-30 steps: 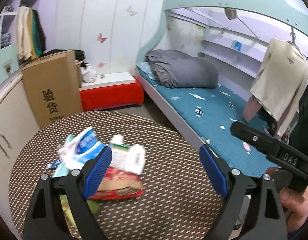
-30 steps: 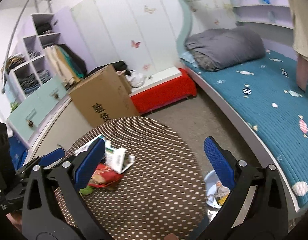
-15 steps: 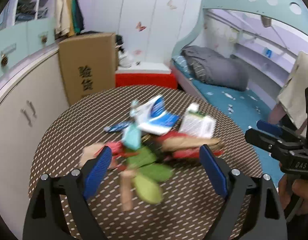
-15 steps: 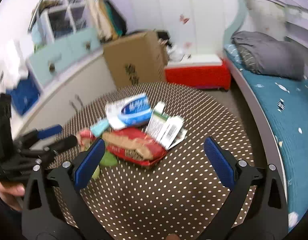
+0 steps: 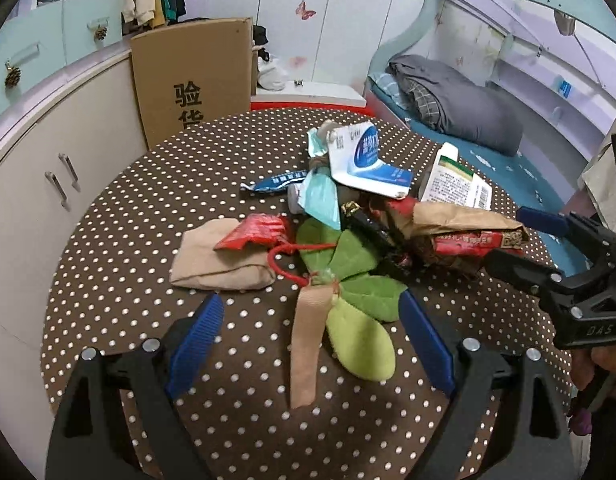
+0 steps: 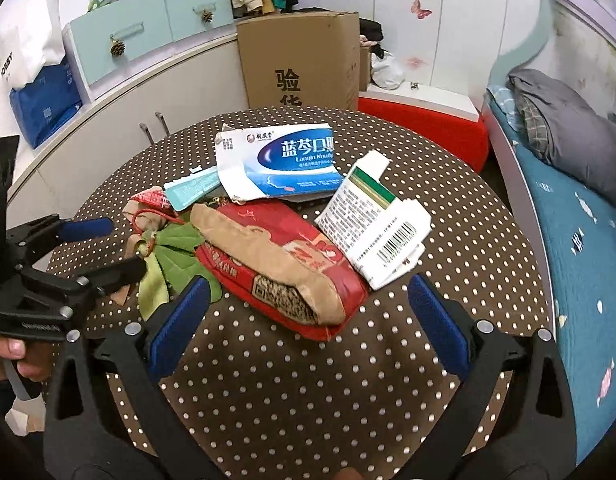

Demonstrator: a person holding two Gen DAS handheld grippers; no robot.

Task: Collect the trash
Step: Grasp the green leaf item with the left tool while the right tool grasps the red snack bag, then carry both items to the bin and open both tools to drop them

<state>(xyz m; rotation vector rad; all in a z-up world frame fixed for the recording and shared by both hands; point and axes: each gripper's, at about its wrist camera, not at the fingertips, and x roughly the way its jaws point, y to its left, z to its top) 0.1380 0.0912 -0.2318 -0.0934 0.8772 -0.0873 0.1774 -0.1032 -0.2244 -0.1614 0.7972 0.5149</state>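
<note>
Your right gripper (image 6: 304, 316) hovers with jaws spread wide, nothing held, right over the red snack bag (image 6: 280, 268) at the near edge of the trash pile on the dotted table (image 6: 308, 400). Your left gripper (image 5: 308, 336) gapes too, over the green leaves (image 5: 360, 280). Drop straight, straddle the bag's narrow width, then pinch.

- cardboard box (image 5: 196, 80): bottom hidden behind the surface (image 5: 148, 184) rim; lower printed character cut off in both views.
- blue-and-white carton (image 6: 276, 164): lettering runs off its torn right edge.
- red snack bag (image 6: 276, 268): covers part of the green fabric leaves (image 6: 176, 256).
- small dark wrapper (image 5: 372, 232): mostly buried under the pile, can't ID it.
- right tool (image 5: 520, 240): body cut by the left-wrist frame edge.
- white carton (image 6: 372, 228): print too small to read.
</note>
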